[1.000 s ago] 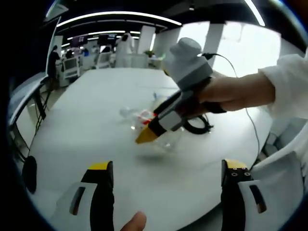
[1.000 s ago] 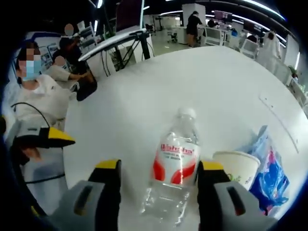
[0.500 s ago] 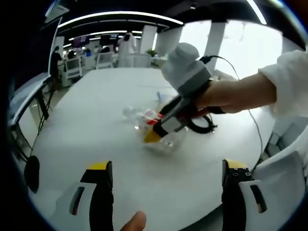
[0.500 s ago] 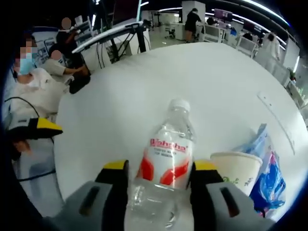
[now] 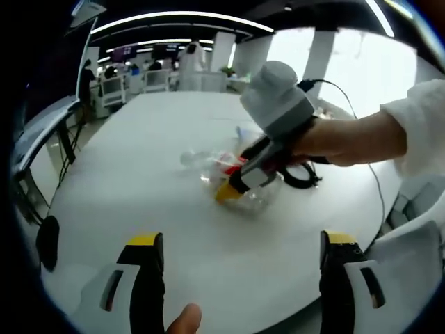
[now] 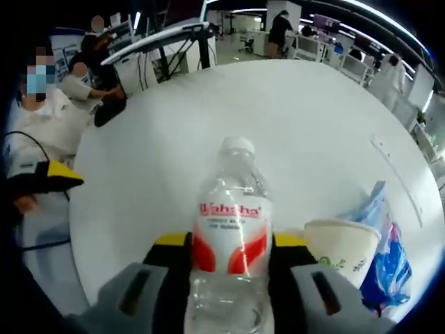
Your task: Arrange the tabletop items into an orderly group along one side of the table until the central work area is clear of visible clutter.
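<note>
In my right gripper view, my right gripper [image 6: 226,243] has both yellow-tipped jaws pressed against the sides of a clear plastic water bottle [image 6: 229,236] with a red and white label. The bottle sits between the jaws, its white cap pointing away from me, over the white table [image 6: 313,118]. Just to the right of the gripper stands a white paper cup [image 6: 342,247], and beyond the cup lies a blue plastic packet [image 6: 389,257]. Far off to the left of this gripper, at the table's edge, I see the yellow tip of my left gripper [image 6: 52,177].

In my left gripper view, the left gripper [image 5: 240,278] has its jaws spread wide with nothing between them, held above the near part of the table [image 5: 139,160]. Ahead of it and a little to the right, the right gripper [image 5: 254,167] reaches in, carried by a hand [image 5: 341,139] in a white sleeve [image 5: 421,132]. Its jaws clasp the bottle [image 5: 229,170] low over the tabletop. A black cable loop [image 5: 302,177] lies on the table just behind the hand.
</note>
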Demonstrator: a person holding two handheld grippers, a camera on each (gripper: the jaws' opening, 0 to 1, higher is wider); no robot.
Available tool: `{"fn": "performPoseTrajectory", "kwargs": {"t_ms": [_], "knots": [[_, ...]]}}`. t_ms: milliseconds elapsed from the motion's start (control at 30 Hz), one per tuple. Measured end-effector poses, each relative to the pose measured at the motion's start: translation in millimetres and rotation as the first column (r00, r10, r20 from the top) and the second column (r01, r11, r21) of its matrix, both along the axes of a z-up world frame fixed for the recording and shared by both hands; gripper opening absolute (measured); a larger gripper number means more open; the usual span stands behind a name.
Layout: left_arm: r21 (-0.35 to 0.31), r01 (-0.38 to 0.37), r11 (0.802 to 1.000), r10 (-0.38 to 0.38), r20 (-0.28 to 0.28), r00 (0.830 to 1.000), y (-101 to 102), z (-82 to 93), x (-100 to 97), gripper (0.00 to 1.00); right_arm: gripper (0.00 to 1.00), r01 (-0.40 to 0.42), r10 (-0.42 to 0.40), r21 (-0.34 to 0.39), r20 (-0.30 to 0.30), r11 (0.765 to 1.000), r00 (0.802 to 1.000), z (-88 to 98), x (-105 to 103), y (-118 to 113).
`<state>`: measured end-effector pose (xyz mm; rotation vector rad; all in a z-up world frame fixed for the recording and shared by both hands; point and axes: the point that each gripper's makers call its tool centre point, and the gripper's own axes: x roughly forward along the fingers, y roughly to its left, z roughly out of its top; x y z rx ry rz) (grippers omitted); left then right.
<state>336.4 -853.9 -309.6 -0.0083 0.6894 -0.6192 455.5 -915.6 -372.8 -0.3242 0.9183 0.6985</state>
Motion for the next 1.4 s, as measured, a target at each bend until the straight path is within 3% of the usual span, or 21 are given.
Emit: {"fn": "performPoseTrajectory", "kwargs": {"t_ms": [100,200,367,633,733,867,967,1033,1167,1400], "knots": [[0.005,-0.011,1.000,0.011,-0.008,1.000,2,-1.4,0.2,0.91,0.35,0.060,-0.061,0.112,-0.002,0.992,0.998,13.1,-3,7],[-0.010,-0.026,1.000,0.026,-0.011,1.000,3,-0.5,1.2,0.91,0.35,0.033,-0.035,0.098,0.019,0.995,0.999,9.5,-8,7],[-0.020,-0.026,0.999,0.026,-0.013,1.000,1,-0.3,1.2,0.91,0.34,0.043,-0.050,0.156,0.040,0.987,0.998,15.2,-15,10],[-0.087,-0.080,0.993,0.078,-0.027,0.997,7,3.4,6.0,0.90,0.34,0.029,-0.072,0.278,0.148,0.960,0.986,52.5,-19,14],[-0.148,-0.114,0.982,0.110,-0.032,0.993,7,9.2,8.5,0.90,0.34,0.005,-0.068,0.287,0.209,0.958,0.975,67.5,-19,10],[-0.162,-0.134,0.978,0.130,-0.034,0.991,11,10.5,9.1,0.90,0.35,0.018,-0.112,0.343,0.256,0.939,0.960,86.4,-20,3],[-0.194,-0.113,0.974,0.119,0.023,0.993,5,24.1,12.1,0.91,0.35,-0.016,-0.104,0.375,0.298,0.927,0.949,96.4,-28,1],[-0.213,-0.098,0.972,0.105,0.022,0.994,1,26.3,10.8,0.92,0.35,-0.026,-0.114,0.401,0.320,0.916,0.940,102.8,-33,-1],[-0.208,-0.097,0.973,0.101,0.012,0.995,0,23.8,11.4,0.91,0.35,-0.056,-0.096,0.383,0.367,0.922,0.925,109.3,-39,-3],[-0.268,-0.078,0.960,0.087,0.022,0.996,-7,33.3,11.4,0.92,0.35,-0.062,-0.109,0.397,0.393,0.916,0.913,118.9,-43,-13]]}}
